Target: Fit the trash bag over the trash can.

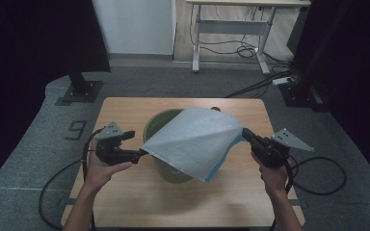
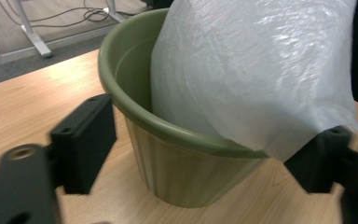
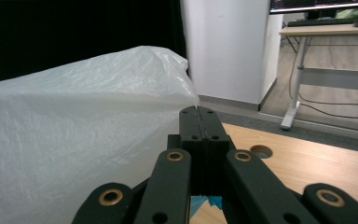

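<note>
An olive-green plastic bucket [image 1: 155,124] stands upright in the middle of the wooden table [image 1: 125,202]. A thin white plastic bag [image 1: 192,139] with a blue lower edge drapes over its top and front. My right gripper [image 1: 245,132] is shut on the bag's right edge and holds it stretched above the rim. In the right gripper view the closed jaws [image 3: 199,116] pinch the film [image 3: 74,130]. My left gripper [image 1: 136,144] is open at the bag's left corner. In the left gripper view its jaws [image 2: 203,154] stand wide either side of the bucket [image 2: 121,60], and the bag's corner [image 2: 279,149] hangs by one pad.
The table's front half is bare wood. A round hole [image 3: 261,150] sits in the tabletop near the far edge. Behind the table stand a desk [image 1: 231,24], floor cables [image 1: 250,50] and black stands [image 1: 79,86]. Gripper cables trail off both table sides.
</note>
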`<state>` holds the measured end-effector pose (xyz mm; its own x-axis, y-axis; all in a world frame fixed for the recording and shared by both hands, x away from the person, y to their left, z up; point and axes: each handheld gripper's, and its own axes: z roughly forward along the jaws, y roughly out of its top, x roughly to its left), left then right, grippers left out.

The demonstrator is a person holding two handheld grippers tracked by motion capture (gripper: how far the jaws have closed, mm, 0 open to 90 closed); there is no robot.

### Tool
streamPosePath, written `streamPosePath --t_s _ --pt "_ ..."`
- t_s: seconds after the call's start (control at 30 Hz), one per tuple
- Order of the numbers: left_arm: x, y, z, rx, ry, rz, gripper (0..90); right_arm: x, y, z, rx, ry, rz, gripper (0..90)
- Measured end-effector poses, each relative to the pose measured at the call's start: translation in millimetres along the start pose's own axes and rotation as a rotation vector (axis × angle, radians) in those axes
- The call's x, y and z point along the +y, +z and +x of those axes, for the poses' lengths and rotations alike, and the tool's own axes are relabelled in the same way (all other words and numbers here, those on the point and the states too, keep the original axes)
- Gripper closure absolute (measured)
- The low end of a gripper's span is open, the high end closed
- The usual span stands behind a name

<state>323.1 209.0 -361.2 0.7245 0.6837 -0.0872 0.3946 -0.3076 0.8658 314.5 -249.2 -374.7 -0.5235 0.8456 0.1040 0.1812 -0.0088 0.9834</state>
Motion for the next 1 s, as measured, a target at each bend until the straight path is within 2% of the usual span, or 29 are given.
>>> streamPosePath --t_s 0.07,0.1,0.17,0.3,0.47,0.6,0.77,0.8,1.0 --pt "-0.9 -1.4 -0.5 -0.016 0.006 -0.006 13.2 -0.2 -0.5 -1.6 -0.007 0.0 0.002 88.9" --pt "-2.3 -5.1 -1.0 -0.047 0.011 -0.02 11.2 -1.4 -1.7 -6.8 -0.022 0.014 0.004 88.9" --pt "-2.8 -9.7 -1.6 -0.061 0.018 -0.031 9.0 -2.9 -3.0 -9.7 -0.031 0.021 0.006 88.9" --pt "0.0 -17.1 -3.0 -0.059 0.032 -0.043 8.4 -4.1 -4.3 -10.9 -0.034 0.022 0.007 88.9" --pt "11.8 -22.7 -10.6 -0.07 0.05 -0.07 12.6 -4.3 -3.8 -9.7 -0.027 0.026 0.006 88.9" --pt "20.9 -15.8 -20.4 -0.084 0.068 -0.065 14.3 -5.1 -1.0 -4.6 -0.016 0.023 0.007 88.8" --pt "31.6 7.3 -35.6 -0.095 0.093 -0.026 14.7 -4.2 4.2 10.5 0.023 0.008 0.003 88.9" --pt "31.6 7.3 -35.6 -0.095 0.093 -0.026 14.7 -4.2 4.2 10.5 0.023 0.008 0.003 88.9" --pt "35.7 33.5 -46.5 -0.102 0.1 0.019 16.4 -3.8 6.1 24.7 0.068 -0.006 0.001 88.8"
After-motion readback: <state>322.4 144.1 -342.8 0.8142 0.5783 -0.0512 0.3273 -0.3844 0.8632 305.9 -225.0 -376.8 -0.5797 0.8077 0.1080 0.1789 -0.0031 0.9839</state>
